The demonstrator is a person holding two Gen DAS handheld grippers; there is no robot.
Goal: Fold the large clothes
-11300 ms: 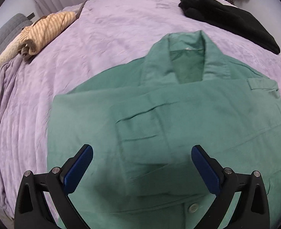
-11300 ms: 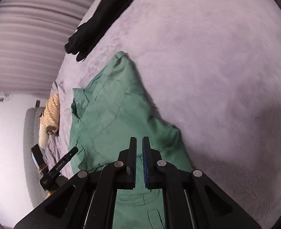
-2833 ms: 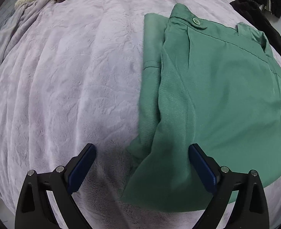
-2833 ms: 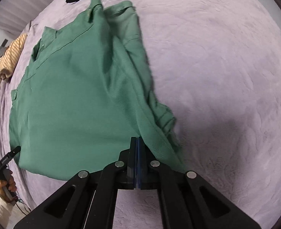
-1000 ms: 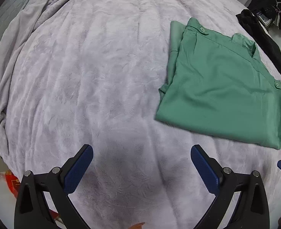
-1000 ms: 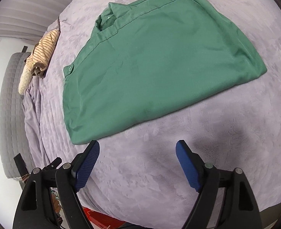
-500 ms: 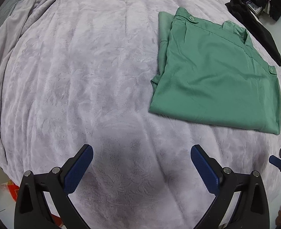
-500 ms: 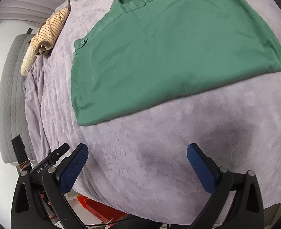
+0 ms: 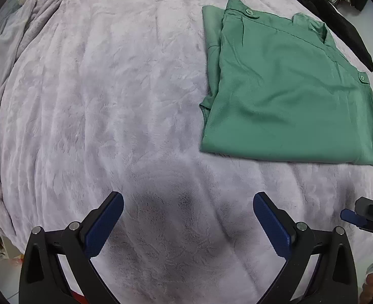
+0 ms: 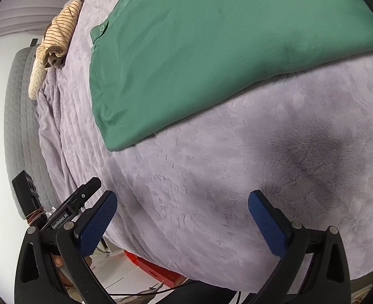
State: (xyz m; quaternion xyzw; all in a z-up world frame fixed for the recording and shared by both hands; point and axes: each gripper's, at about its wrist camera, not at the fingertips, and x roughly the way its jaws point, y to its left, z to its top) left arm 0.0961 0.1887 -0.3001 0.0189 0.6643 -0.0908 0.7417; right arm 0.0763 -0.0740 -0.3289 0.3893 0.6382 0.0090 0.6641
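A green shirt [image 9: 287, 93] lies folded into a flat rectangle on the lilac bed cover [image 9: 110, 88], collar end far right. It fills the upper part of the right wrist view [image 10: 211, 45]. My left gripper [image 9: 187, 220] is open and empty, hovering over bare cover in front of the shirt's near left corner. My right gripper [image 10: 182, 220] is open and empty over bare cover, in front of the shirt's near edge. The right gripper's blue tip shows at the right edge of the left wrist view [image 9: 363, 217].
A striped tan garment [image 10: 57, 35] lies at the bed's far end beside a grey quilted headboard [image 10: 19, 116]. A black garment [image 9: 338, 22] lies beyond the shirt. The bed edge, floor and a red object [image 10: 156, 266] are below the grippers.
Both grippers have moved nearer to the shirt over the last second. The right gripper, shut on the shirt's edge 2.8 s ago, has let go and stands open.
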